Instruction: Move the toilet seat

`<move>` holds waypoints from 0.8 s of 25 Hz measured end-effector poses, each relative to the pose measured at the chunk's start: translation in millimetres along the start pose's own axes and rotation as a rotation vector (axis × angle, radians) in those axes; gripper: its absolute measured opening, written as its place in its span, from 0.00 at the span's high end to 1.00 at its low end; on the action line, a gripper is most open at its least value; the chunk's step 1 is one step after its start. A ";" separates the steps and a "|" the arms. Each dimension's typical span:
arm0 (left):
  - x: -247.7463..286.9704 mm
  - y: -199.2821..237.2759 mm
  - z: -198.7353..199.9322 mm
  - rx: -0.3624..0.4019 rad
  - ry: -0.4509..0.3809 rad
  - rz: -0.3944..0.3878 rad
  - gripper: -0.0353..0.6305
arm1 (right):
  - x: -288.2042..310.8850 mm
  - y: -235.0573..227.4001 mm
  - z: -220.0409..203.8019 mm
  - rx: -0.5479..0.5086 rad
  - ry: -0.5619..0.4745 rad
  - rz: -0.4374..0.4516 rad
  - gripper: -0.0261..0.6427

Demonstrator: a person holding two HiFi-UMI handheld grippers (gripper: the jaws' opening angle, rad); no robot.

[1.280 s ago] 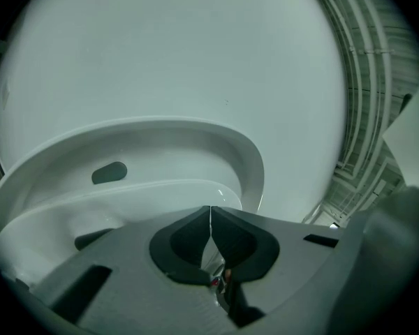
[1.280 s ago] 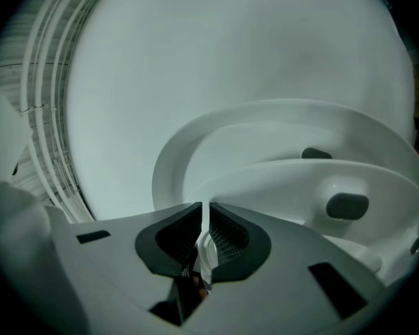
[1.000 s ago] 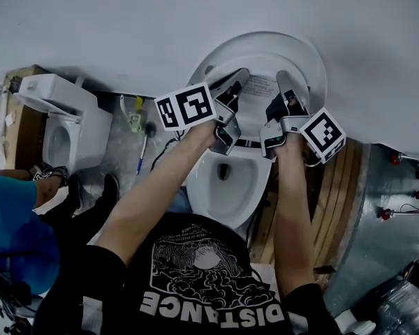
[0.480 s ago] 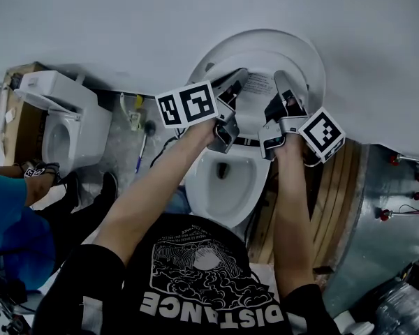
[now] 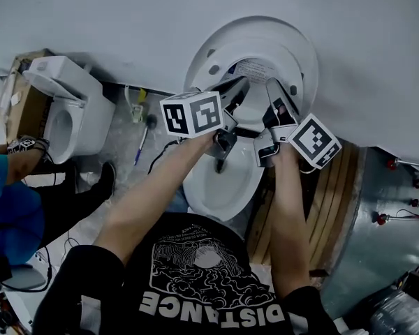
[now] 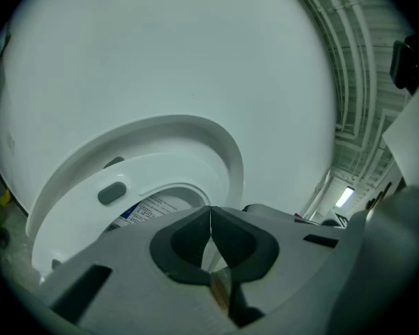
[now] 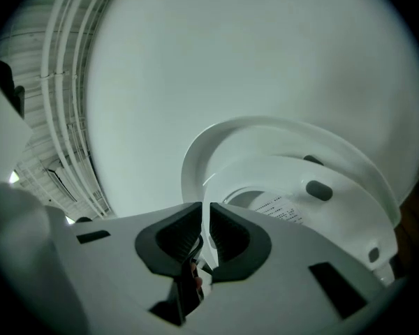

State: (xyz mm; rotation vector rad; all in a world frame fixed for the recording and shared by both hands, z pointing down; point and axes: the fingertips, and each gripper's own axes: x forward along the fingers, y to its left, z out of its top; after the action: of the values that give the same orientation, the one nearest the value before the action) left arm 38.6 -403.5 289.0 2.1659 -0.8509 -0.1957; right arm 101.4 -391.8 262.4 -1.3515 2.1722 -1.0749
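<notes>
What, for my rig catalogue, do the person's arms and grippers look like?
The left gripper and right gripper have light grey bodies and dark pads. Each bears a white cube with black square markers: left cube, right cube. The arms are bare below the short sleeves of a black T-shirt with white print.

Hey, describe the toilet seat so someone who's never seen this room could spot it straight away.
Two toilets stand along the white wall; take the middle toilet, not the left toilet. Above it two white pieces are tipped up: the seat is the nearer one, a ring with grey bumpers, unlike the solid lid behind, and the right gripper pinches its edge.
</notes>
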 end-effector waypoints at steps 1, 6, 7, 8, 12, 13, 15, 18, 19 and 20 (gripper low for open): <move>-5.3 -5.2 -4.1 0.017 -0.001 0.007 0.92 | -7.1 3.0 -3.3 -0.021 0.008 -0.006 0.90; -29.4 -33.2 -27.6 0.083 -0.011 0.032 0.93 | -44.6 15.0 -20.2 -0.119 0.049 -0.031 0.90; -33.6 -39.1 -33.2 0.092 -0.013 0.037 0.93 | -52.4 16.9 -22.8 -0.142 0.056 -0.035 0.90; -37.6 -44.7 -38.3 0.099 -0.016 0.041 0.93 | -59.4 18.7 -25.0 -0.166 0.062 -0.037 0.90; -52.9 -61.5 -56.9 0.136 -0.022 0.065 0.93 | -81.9 26.6 -36.0 -0.259 0.093 -0.042 0.91; -56.3 -64.7 -61.8 0.150 -0.019 0.071 0.93 | -86.9 28.7 -39.0 -0.281 0.099 -0.045 0.91; -62.9 -70.9 -70.9 0.186 -0.010 0.084 0.93 | -95.7 33.0 -44.6 -0.322 0.106 -0.049 0.91; -73.8 -81.4 -80.0 0.245 0.000 0.103 0.93 | -107.8 42.1 -51.2 -0.384 0.109 -0.053 0.92; -78.1 -85.0 -81.9 0.264 0.002 0.108 0.93 | -112.0 45.5 -53.9 -0.407 0.110 -0.056 0.92; -82.5 -88.2 -83.6 0.282 0.003 0.113 0.93 | -116.1 48.7 -57.1 -0.430 0.112 -0.061 0.92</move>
State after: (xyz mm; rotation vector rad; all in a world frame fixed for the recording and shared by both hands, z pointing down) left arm 53.7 -258.5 271.5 2.3677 -1.0485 -0.0157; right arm 90.5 -254.3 252.3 -1.5746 2.5635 -0.7415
